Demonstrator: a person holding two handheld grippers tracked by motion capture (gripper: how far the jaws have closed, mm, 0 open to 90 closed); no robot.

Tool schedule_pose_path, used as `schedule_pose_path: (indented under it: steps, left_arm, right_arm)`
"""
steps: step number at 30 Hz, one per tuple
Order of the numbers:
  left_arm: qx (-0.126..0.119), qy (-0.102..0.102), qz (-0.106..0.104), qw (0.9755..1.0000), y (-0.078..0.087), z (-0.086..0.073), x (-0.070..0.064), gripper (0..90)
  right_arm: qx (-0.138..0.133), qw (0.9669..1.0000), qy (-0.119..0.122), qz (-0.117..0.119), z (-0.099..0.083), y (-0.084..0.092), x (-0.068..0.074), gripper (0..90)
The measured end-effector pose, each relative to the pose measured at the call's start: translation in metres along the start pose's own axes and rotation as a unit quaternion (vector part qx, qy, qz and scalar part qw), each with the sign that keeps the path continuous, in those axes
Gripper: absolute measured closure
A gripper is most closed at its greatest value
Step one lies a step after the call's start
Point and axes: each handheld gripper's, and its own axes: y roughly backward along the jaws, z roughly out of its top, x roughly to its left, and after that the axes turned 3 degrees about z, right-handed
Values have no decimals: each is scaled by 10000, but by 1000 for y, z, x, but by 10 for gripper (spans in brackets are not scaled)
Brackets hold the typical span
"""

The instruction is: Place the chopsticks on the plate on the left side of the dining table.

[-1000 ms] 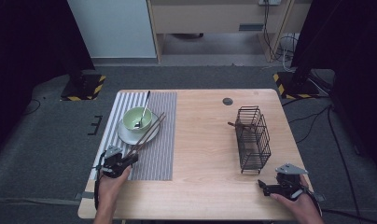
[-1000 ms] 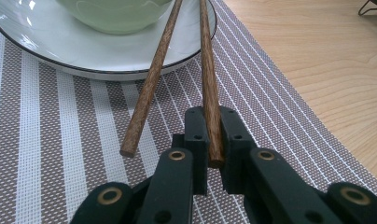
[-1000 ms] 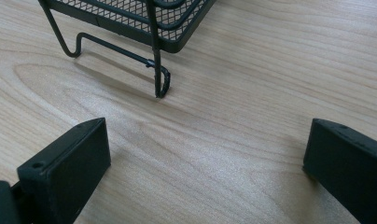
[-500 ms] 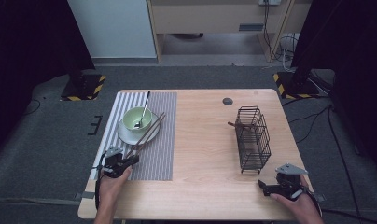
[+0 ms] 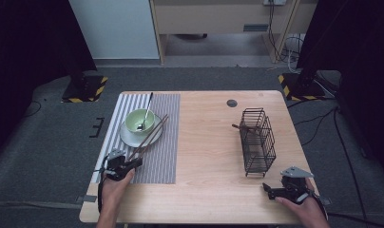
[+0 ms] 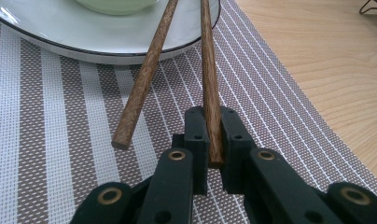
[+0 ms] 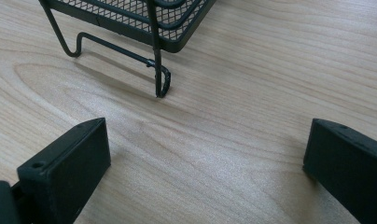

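Your left gripper (image 6: 210, 140) has its fingers (image 6: 197, 135) pinching the near end of one wooden chopstick (image 6: 209, 79); the stick runs straight ahead from the pads and up onto the rim of the white plate (image 6: 46, 35). The second chopstick (image 6: 142, 84) lies free just to the left of your fingers, its near end resting on the striped placemat (image 6: 42, 154), its far end also on the plate. In the high view, the green bowl (image 5: 139, 121) with a spoon (image 5: 146, 110) sits on that plate, beyond your left gripper (image 5: 125, 165).

Your right gripper (image 7: 205, 158) has its fingers (image 7: 70, 158) spread wide with bare table (image 7: 252, 107) between them. The wire rack (image 7: 144, 18) stands just ahead of them, untouched.
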Motion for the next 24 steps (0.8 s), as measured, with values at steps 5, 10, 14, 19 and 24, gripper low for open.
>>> schedule_pose_path:
  steps: [5,10,14,19,24]
  left_arm:
    - [19,42,0,10000,-1,0,0,832]
    - [39,51,28,10000,-2,0,-1,832]
    - [41,77,57,9999,-3,0,-1,832]
    - [48,91,88,9999,-4,0,-2,832]
    - [48,114,101,9999,-4,1,-1,832]
  right_arm:
    - [0,10000,-1,0,0,0,0,6]
    - [0,10000,0,1,0,0,0,6]
    - [0,10000,0,0,0,0,0,6]
    - [1,10000,-1,1,0,0,0,6]
    - [0,10000,-2,0,0,0,0,6]
